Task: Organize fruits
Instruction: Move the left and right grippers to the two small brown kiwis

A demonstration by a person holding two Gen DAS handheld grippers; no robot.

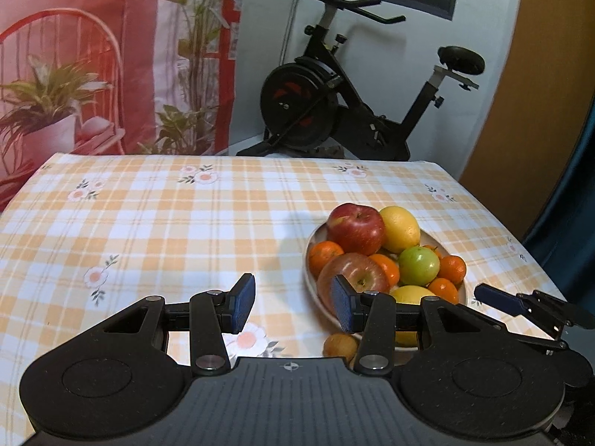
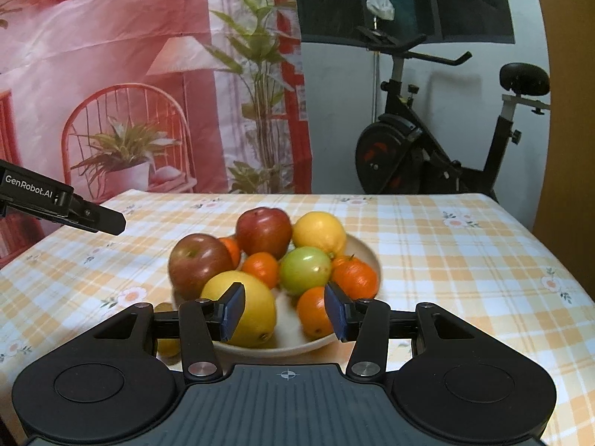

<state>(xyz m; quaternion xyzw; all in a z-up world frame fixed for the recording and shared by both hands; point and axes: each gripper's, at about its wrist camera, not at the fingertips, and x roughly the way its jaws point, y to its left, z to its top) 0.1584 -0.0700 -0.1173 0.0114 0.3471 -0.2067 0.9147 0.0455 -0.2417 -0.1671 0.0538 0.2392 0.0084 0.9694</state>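
Observation:
A pale plate [image 1: 308, 260] [image 2: 366, 256] on the checked tablecloth holds two red apples [image 1: 356, 227] [image 2: 263, 231], two lemons [image 1: 401, 227] [image 2: 319, 231], a green fruit [image 1: 418, 264] [image 2: 305, 269] and several mandarins [image 1: 324, 254] [image 2: 355, 277]. A small brownish fruit [image 1: 340, 345] [image 2: 167, 345] lies on the cloth by the plate's near rim. My left gripper [image 1: 293, 306] is open with nothing between its fingers, just left of the plate. My right gripper [image 2: 285, 310] is open too, hovering at the plate's near edge in front of a lemon [image 2: 253, 308] and a mandarin [image 2: 314, 312]. Neither gripper touches any fruit.
The table [image 1: 148, 223] [image 2: 465, 260] carries an orange-and-white checked floral cloth. Behind it stand an exercise bike [image 1: 334, 104] [image 2: 427, 148] and a pink printed backdrop [image 1: 111, 55]. Each gripper shows in the other's view: the right one [image 1: 498, 299], the left one [image 2: 93, 217].

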